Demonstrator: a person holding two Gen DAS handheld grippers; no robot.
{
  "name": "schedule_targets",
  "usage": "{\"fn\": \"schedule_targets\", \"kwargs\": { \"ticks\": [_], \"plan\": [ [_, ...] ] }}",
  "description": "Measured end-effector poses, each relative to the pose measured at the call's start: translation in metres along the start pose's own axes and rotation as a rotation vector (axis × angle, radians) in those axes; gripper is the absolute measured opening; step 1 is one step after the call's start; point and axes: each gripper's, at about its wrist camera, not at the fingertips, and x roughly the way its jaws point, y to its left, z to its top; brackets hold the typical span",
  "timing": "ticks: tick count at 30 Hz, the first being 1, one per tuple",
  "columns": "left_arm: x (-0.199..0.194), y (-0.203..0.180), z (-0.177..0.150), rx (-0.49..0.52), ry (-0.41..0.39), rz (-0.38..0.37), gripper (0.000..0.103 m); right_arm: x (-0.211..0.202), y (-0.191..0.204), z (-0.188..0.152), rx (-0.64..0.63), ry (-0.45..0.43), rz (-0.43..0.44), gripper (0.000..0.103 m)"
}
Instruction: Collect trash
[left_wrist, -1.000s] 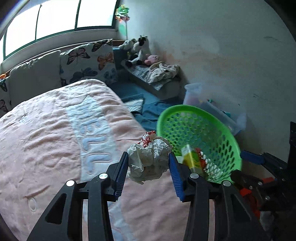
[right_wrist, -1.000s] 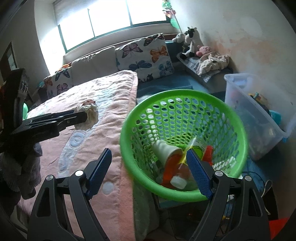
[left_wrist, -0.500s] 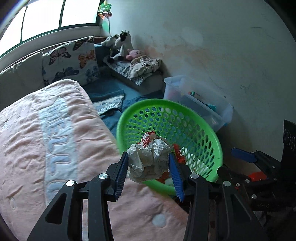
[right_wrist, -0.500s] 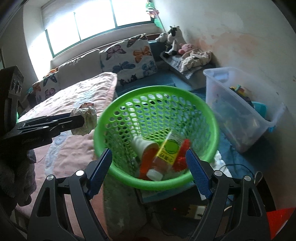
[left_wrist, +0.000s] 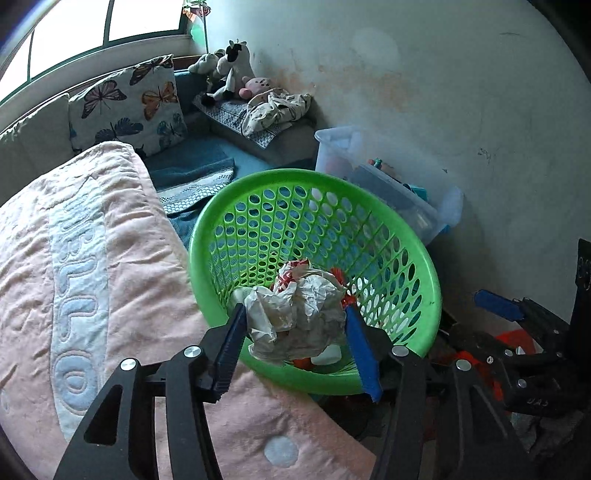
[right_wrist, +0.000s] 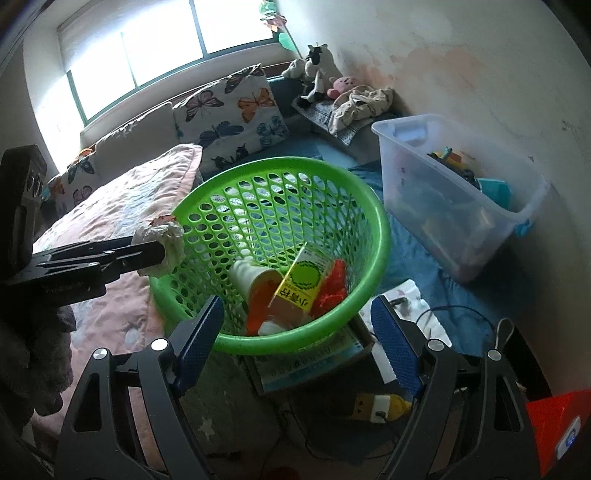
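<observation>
My left gripper (left_wrist: 295, 332) is shut on a crumpled white paper wad (left_wrist: 297, 312) with a red scrap on top, held over the near rim of the green mesh basket (left_wrist: 399, 229). From the right wrist view the wad (right_wrist: 162, 249) sits at the basket's left rim (right_wrist: 380, 221). In the basket lie an orange bottle (right_wrist: 258, 291), a yellow-green carton (right_wrist: 304, 284) and a red wrapper (right_wrist: 332, 284). My right gripper (right_wrist: 295, 343) is open and empty, just in front of the basket.
A pink blanket (left_wrist: 92, 258) covers the bed left of the basket. A clear plastic bin (right_wrist: 454, 192) with toys stands to the right by the wall. Butterfly pillows (right_wrist: 236, 114) and plush toys (right_wrist: 317, 77) lie at the back. A power strip (right_wrist: 376, 406) and papers lie on the floor.
My left gripper has carried the paper wad from over the blanket to over the basket's rim. The right gripper has swung a little right, still open.
</observation>
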Motion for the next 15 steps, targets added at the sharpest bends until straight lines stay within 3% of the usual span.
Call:
{"fn": "schedule_targets", "kwargs": {
  "ticks": [10,15],
  "plan": [
    [-0.0018,-0.0001,-0.0031,-0.011,-0.002,-0.021,0.065,-0.0004,-0.0028,-0.0044,0.027,0.005,0.007,0.082],
    [-0.005,-0.0009,-0.0042,-0.012,-0.008,-0.027,0.066,-0.0042,-0.002,-0.0043,0.028,0.0,0.006,0.082]
  ]
}}
